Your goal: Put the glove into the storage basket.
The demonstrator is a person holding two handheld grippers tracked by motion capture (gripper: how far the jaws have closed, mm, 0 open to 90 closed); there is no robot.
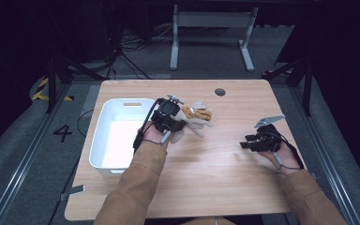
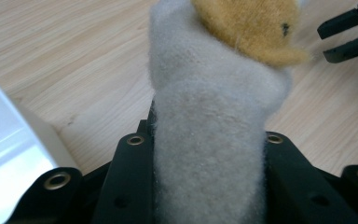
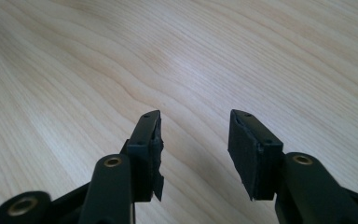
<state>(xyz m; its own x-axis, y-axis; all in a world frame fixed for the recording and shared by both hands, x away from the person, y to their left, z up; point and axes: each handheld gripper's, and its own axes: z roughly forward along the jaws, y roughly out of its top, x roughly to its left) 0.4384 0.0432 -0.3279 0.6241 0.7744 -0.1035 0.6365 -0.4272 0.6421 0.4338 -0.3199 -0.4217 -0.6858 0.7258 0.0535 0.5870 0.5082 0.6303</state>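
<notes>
High view: light wooden table [image 1: 206, 178] on grey carpet, dark room, a white desk frame [image 1: 211, 28] behind, yellow-black floor tape far left. One white bin [image 1: 104, 123], one plush toy [image 1: 194, 119], two grippers. Left gripper [image 1: 178, 123] sits just right of the bin, jaws clamped on the toy, which sticks out to its right above the table. Right gripper [image 1: 247, 143] is well apart to the right, low over bare wood, jaws pointing toward the toy.

Left gripper view: grey plush body [image 2: 209, 140] squeezed between both jaws, tan patch [image 2: 247, 28] at the top; bin corner [image 2: 9, 140] at lower left; the other gripper's two jaw tips at upper right.

Right gripper view: jaws parted with a moderate gap, nothing between the pads [image 3: 244, 149], just wood grain [image 3: 121, 56] ahead.
</notes>
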